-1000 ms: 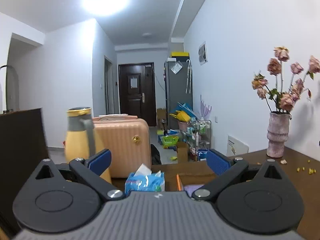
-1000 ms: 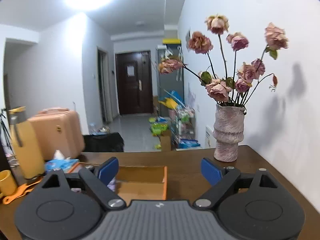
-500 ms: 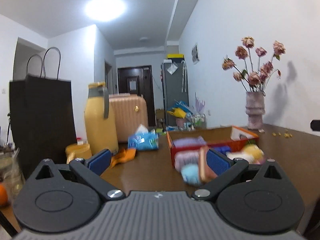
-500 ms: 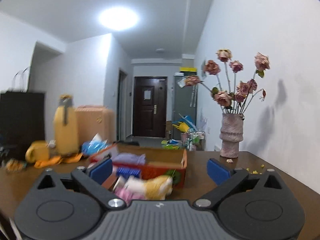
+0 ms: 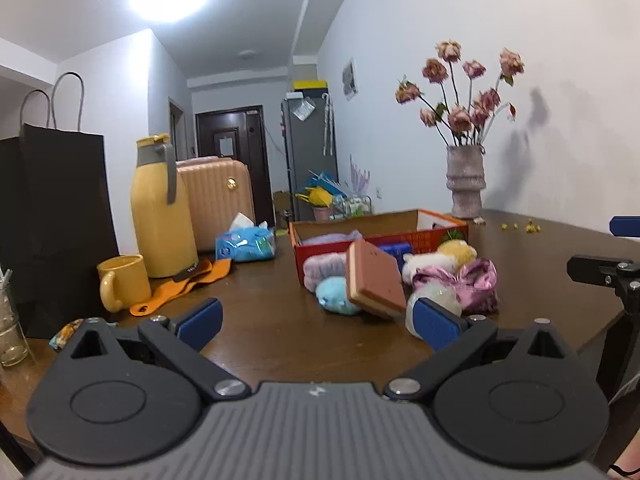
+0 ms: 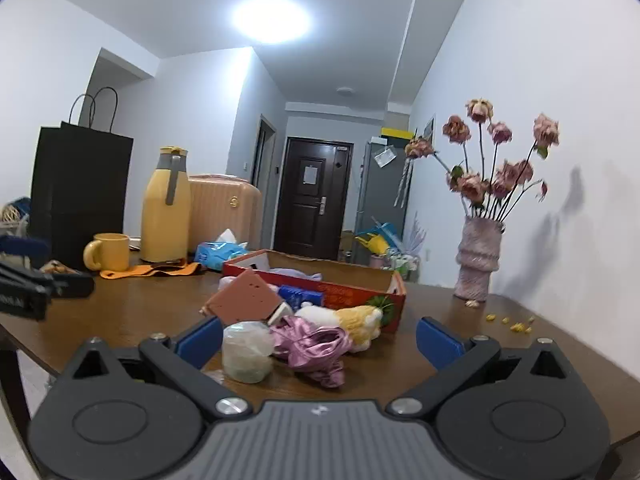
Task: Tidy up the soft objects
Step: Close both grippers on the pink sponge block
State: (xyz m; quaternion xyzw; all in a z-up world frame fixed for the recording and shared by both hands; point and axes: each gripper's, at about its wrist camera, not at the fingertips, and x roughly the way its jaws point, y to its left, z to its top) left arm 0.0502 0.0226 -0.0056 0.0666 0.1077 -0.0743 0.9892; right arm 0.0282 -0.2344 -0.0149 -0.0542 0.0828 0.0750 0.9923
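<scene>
Both your tools are spread wide and hold nothing: the left tool (image 5: 316, 322) and the right tool (image 6: 318, 338) hover low over the near edge of the worktop (image 5: 260, 320), lined up on the pile. The soft things lie heaped just in front of the red cardboard box (image 6: 344, 292), likely waiting to go inside it. Nearest your right tool sit a pale round squishy (image 6: 246, 352) and a pink satin bow (image 6: 316, 346); the brown biscuit-shaped cushion (image 5: 374, 282) leans tilted on a light blue plush (image 5: 336, 296). A yellow-and-white plush (image 6: 352, 318) rests against the box wall
</scene>
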